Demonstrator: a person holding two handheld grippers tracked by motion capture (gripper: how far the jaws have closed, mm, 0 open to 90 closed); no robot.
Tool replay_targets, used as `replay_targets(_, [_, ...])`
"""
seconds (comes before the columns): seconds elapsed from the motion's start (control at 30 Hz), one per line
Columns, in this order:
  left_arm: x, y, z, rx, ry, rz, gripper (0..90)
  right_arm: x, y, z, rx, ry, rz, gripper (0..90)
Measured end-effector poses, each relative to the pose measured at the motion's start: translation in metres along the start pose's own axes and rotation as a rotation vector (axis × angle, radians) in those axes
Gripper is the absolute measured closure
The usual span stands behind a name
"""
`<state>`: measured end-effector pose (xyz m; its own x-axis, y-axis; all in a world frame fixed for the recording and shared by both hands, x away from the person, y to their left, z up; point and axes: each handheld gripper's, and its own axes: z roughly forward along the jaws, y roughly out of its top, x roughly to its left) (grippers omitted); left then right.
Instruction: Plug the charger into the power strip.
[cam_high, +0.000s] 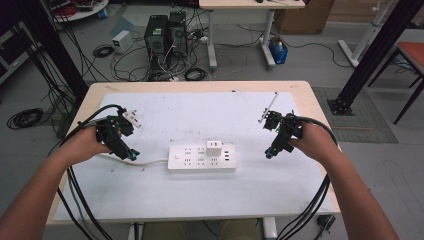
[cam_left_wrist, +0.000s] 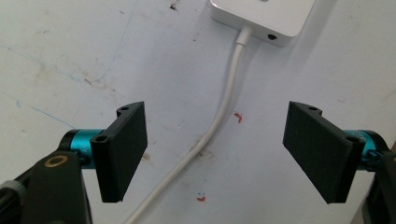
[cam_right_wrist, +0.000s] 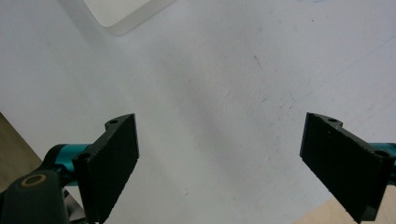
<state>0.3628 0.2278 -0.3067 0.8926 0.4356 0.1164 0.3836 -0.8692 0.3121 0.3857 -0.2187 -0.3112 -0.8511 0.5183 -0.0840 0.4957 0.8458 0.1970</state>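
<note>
High view: white power strip lies mid-table on a white mat, w/ a white plug adapter seated in its top row. Its white cord runs left toward the left gripper, which hangs just above the cord, near the strip's left end. Right gripper sits off the strip's right end, apart from it, tips pointed down at the mat. A small white plug lies behind the left gripper, partly covered by it. A thin metal strip rests near the far right of the mat; can't tell what it is.

Left gripper view: jaws spread wide, nothing between the pads but the cord passing under on the mat. Only a corner of the power strip is in frame, cut off at the top edge; cord enters beside a small round hole. Red specks on the mat, too small to read.

Right gripper view: jaws spread wide over bare mat, empty. A corner of the power strip is cut off at the top left. Wooden table edge peeks in at the lower left.
</note>
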Motion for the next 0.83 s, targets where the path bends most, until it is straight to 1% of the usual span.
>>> replay_targets(0.13, [-0.0011, 0.002, 0.0009, 0.001, 0.001, 0.001, 22.0, -0.0002, -0.0018, -0.0001, -0.003, -0.011, -0.002, 11.1])
replay_targets(0.33, [-0.0024, 0.0048, 0.0016, 0.003, 0.003, 0.004, 22.0, 0.0001, -0.0052, -0.0007, -0.01, -0.008, -0.001, 11.2])
replay_targets(0.37, [-0.0024, 0.0047, 0.0015, 0.003, 0.003, 0.004, 22.0, 0.0009, -0.0053, -0.0008, -0.009, -0.006, 0.007, 11.1])
replay_targets(0.5, [-0.0023, 0.0035, 0.0011, -0.002, 0.005, -0.004, 22.0, 0.0018, -0.0059, 0.0004, -0.005, -0.008, 0.004, 11.1])
replay_targets(0.53, [-0.0017, 0.0032, 0.0006, 0.004, 0.006, 0.002, 22.0, 0.0017, -0.0061, 0.0006, -0.005, -0.008, 0.001, 11.1])
replay_targets(0.63, [-0.0016, 0.0024, 0.0005, -0.002, 0.008, -0.008, 22.0, 0.0023, -0.0064, 0.0018, -0.004, -0.004, 0.001, 11.1])
replay_targets(0.83, [-0.001, 0.0024, 0.0006, 0.005, 0.013, -0.004, 22.0, 0.0021, -0.0072, 0.0025, -0.007, -0.004, 0.002, 11.1])
